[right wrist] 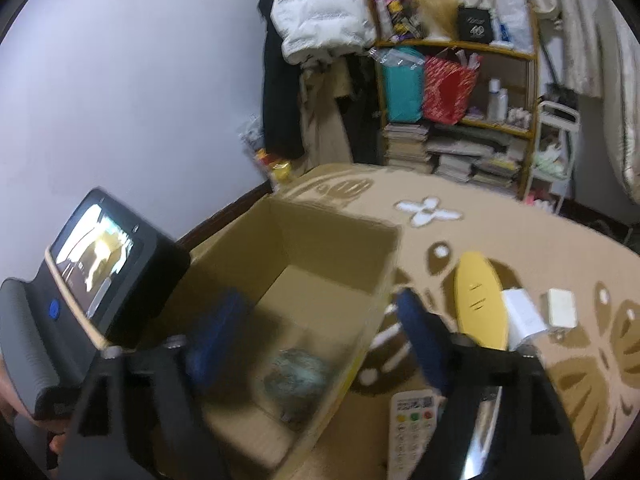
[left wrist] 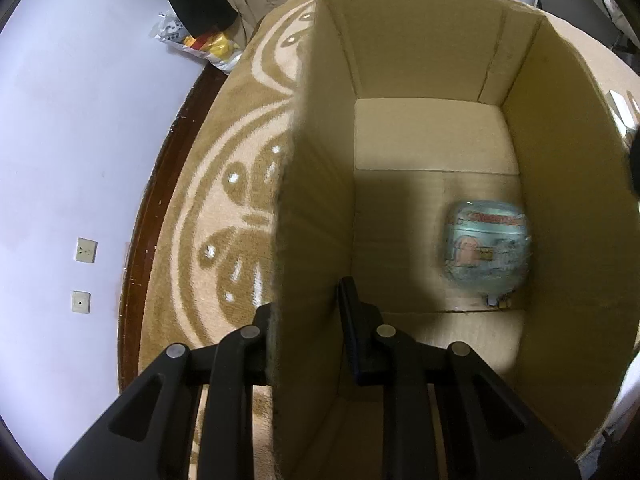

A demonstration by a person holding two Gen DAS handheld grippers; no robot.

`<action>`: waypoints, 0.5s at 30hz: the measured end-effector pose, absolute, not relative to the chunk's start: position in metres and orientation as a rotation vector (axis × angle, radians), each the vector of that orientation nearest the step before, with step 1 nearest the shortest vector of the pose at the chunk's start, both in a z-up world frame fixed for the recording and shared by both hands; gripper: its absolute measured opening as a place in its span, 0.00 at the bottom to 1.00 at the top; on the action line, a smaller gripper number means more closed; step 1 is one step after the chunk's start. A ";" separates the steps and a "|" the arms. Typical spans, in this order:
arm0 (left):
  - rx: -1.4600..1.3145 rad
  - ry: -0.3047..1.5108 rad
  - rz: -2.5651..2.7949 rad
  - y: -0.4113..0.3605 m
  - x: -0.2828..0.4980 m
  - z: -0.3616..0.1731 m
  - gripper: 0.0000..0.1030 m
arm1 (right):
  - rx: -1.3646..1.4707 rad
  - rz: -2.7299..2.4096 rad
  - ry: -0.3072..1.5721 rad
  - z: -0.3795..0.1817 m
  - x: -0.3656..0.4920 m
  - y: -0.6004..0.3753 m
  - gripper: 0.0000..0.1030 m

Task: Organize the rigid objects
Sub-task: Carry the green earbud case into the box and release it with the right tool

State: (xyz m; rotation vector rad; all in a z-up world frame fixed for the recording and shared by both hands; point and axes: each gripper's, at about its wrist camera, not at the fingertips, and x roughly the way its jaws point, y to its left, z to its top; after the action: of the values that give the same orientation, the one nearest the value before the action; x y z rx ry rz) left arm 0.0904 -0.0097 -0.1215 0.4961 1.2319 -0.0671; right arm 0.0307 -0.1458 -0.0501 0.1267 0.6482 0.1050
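An open cardboard box [left wrist: 432, 60] stands on the patterned carpet. A teal printed tin [left wrist: 486, 246] lies on its bottom at the right; it also shows blurred in the right wrist view [right wrist: 298, 376]. My left gripper [left wrist: 308, 320] straddles the box's left wall [left wrist: 308, 240], one finger outside and one inside, shut on it. My right gripper [right wrist: 316, 332] is open and empty above the box's right rim [right wrist: 376, 312]. On the carpet right of the box lie a white remote [right wrist: 412, 432], a yellow oval object [right wrist: 478, 300] and two white boxes [right wrist: 524, 316].
The carpet [right wrist: 520, 232] runs to a dark skirting board and white wall [left wrist: 60, 120] at left. A shelf [right wrist: 460, 112] with books and bags stands at the back. The left gripper's body with its screen [right wrist: 92, 268] sits left of the box.
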 end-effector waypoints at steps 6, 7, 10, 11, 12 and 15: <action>0.479 1.241 -0.069 -0.006 0.091 -0.121 0.21 | 0.137 0.045 0.608 -0.036 0.035 -0.166 1.00; 0.480 1.242 -0.068 -0.007 0.092 -0.121 0.21 | 0.144 0.036 0.610 -0.035 0.036 -0.171 1.00; 0.484 1.243 -0.067 -0.007 0.093 -0.122 0.21 | 0.150 0.010 0.616 -0.035 0.042 -0.184 1.00; 0.484 1.244 -0.067 -0.008 0.093 -0.122 0.21 | 0.141 -0.001 0.619 -0.036 0.045 -0.188 1.00; 0.482 1.245 -0.067 -0.008 0.093 -0.122 0.21 | 0.134 -0.013 0.619 -0.036 0.045 -0.192 1.00; 0.480 1.246 -0.069 -0.006 0.095 -0.121 0.21 | 0.127 -0.052 0.628 -0.037 0.054 -0.203 1.00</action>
State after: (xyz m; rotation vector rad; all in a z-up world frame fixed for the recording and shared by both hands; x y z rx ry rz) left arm 0.0948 -0.0064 -0.1212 0.4796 1.2460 -0.0695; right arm 0.0538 -0.2034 -0.0372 0.1273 0.6275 -0.0525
